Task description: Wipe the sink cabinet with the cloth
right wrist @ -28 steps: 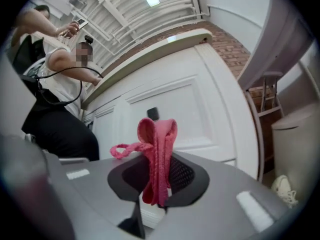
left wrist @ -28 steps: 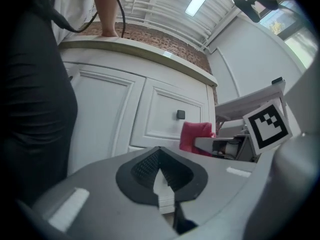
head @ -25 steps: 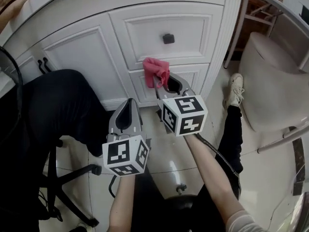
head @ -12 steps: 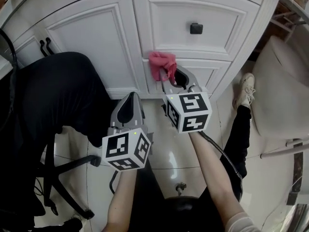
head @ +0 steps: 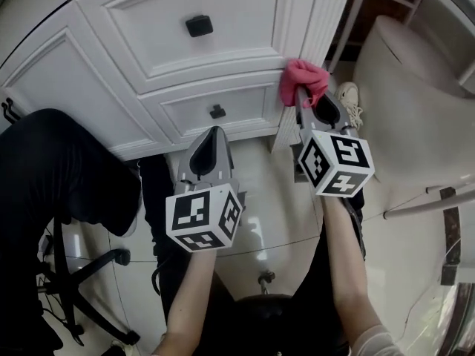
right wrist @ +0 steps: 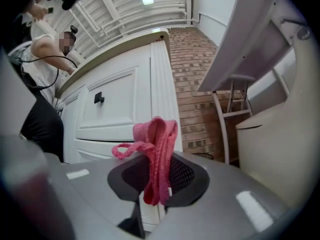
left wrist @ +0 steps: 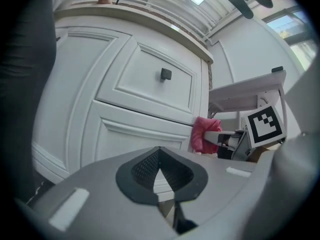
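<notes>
Pink cloth [head: 303, 80] against white cabinet [head: 245, 21], brick wall [right wrist: 192, 84] beside.

Sink cabinet [head: 148, 65] and chair base [head: 96, 262] stand on glossy floor [head: 263, 199].

We can't tell if crumpled pink cloth [head: 303, 80] touches white panelled sink cabinet [head: 111, 73]; black wheeled chair [head: 93, 262] cut off, near left.

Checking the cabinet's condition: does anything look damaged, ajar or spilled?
Nothing stands out. The drawers sit closed and flush; the pink cloth is pinched in the right tongs by the cabinet's right corner.
</notes>
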